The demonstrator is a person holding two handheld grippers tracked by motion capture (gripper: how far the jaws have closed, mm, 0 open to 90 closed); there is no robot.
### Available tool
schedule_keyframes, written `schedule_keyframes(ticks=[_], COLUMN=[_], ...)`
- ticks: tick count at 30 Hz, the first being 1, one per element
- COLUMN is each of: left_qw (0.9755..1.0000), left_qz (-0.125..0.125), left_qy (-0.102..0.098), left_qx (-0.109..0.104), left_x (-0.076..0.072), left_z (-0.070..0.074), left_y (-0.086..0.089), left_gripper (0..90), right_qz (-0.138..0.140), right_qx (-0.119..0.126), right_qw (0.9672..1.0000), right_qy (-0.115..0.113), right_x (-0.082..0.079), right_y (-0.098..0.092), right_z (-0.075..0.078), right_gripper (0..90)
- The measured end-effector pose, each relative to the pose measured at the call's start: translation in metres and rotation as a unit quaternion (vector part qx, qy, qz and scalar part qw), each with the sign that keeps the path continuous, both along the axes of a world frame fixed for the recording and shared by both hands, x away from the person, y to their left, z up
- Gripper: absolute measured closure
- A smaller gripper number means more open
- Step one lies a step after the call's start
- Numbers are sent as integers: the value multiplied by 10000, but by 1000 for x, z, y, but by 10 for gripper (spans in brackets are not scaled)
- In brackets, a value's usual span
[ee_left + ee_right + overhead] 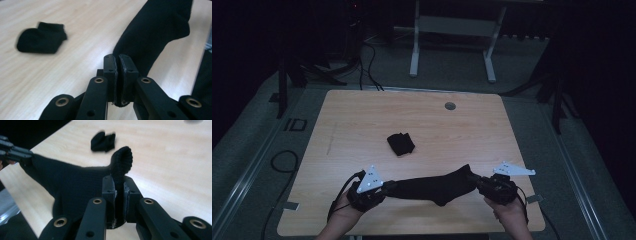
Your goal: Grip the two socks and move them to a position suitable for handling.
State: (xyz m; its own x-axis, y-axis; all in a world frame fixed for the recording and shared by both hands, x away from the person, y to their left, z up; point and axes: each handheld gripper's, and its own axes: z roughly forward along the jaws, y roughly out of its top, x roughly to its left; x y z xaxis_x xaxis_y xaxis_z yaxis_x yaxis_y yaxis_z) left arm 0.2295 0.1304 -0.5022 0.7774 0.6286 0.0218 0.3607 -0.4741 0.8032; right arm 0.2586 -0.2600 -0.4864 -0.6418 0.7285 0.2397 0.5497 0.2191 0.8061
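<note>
A black sock hangs stretched between my two grippers above the near part of the wooden table. My left gripper is shut on one end of the sock, its jaws pressed on the fabric. My right gripper is shut on the other end, the ribbed cuff curling up above the jaws. A second black sock, folded, lies on the table's middle, also in the left gripper view and the right gripper view.
A small round grey grommet sits in the table top near the far edge. A white desk frame stands on the floor beyond the table. Cables lie on the floor at the left.
</note>
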Motion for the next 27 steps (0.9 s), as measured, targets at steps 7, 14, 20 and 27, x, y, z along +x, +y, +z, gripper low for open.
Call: schedule_keyframes(ticks=[7, 14, 20, 27], left_qw=[9988, 9969, 9973, 9993], left_qz=[-385, -442, -151, 35], left_qy=[278, 554, 687, 326], left_qx=[117, 351, 207, -205], left_x=[10, 17, 23, 19], left_z=[-38, -62, -62, -40], left_y=[-11, -19, -10, 4], left_gripper=[845, 840, 512, 604], right_qz=[-162, -251, -345, -454], right_qx=[-303, -433, -645, -853], right_qw=[9986, 9967, 9947, 9950], right_qy=[406, 638, 727, 246], right_x=[3, 8, 7, 5], right_y=[-4, -12, -17, -25], right_z=[-43, -62, -66, -45], right_gripper=[811, 774, 552, 599])
